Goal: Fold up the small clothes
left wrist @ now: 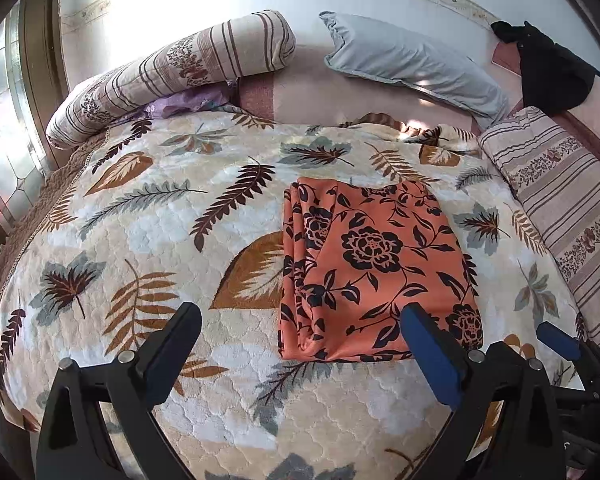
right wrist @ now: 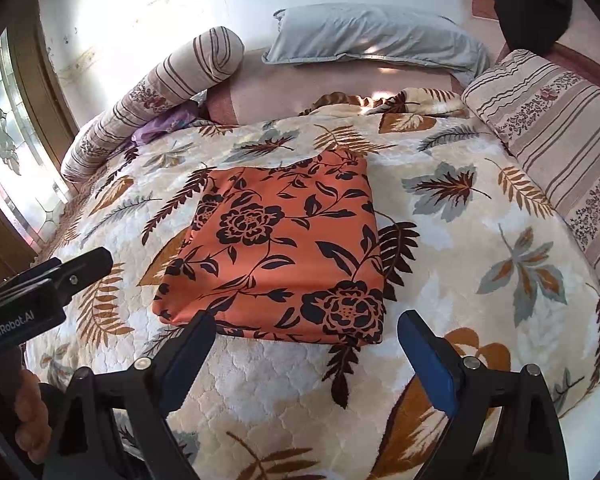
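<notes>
Left wrist view looks down along the left gripper (left wrist: pixel 300 326), whose black fingers with blue pads (left wrist: pixel 432 360) stand wide apart and hold nothing; its right finger tip overlaps the near edge of the cloth in the picture, though contact cannot be judged. At the lower right edge of this view a blue-padded finger of the right gripper (left wrist: pixel 558 340) shows. From the right wrist view, the right gripper (right wrist: pixel 304 334) is likewise spread wide and empty, its tips poised just before the near edge of the cloth. A person's hand (right wrist: pixel 30 416) grips a black handle at the lower left there.

Just beyond both grippers lies the folded orange garment with a black rose-and-leaf print (left wrist: pixel 368 264), a neat rectangle resting flat on the cream quilted bedspread patterned with brown and grey leaves (left wrist: pixel 140 216); stacked folds show along its left side.

Farther off, a long striped beige bolster with floral bands (left wrist: pixel 168 76) lies at the bed's far left, with a bit of crumpled purple fabric (left wrist: pixel 180 102) tucked beneath it. A second striped beige bolster (left wrist: pixel 560 192) runs along the right edge. A pale grey pillow (left wrist: pixel 412 60) leans against the far wall, and a black garment (left wrist: pixel 548 68) lies heaped in the far right corner.
</notes>
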The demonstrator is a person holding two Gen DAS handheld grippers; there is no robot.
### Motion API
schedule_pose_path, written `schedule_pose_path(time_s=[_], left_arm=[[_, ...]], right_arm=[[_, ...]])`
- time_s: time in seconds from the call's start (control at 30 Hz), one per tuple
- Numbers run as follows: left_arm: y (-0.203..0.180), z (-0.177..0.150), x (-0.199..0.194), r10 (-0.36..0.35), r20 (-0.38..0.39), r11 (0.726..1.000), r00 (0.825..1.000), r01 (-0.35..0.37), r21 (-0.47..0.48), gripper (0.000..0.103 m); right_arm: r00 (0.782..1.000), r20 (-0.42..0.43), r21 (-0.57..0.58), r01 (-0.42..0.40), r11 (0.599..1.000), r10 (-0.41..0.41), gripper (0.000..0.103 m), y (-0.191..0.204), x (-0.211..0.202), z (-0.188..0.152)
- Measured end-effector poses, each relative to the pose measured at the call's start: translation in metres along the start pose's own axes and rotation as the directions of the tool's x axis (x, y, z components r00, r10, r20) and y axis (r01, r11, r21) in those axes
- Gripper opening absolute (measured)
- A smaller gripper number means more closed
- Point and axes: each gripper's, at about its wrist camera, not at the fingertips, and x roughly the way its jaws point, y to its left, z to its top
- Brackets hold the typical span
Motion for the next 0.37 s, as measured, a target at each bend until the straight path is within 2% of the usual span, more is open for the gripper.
schedule_pose_path(time_s=[0.37], left_arm=[[-0.0060, 0.0095, 0.0100, -0.015, -0.001, 1.000, 1.000, 0.015, 0.010, 0.100]], right_arm=[[1.000, -0.012, 0.005, 0.005, 1.000, -0.004, 0.094, -0.0007, 0.0088, 0.0061]])
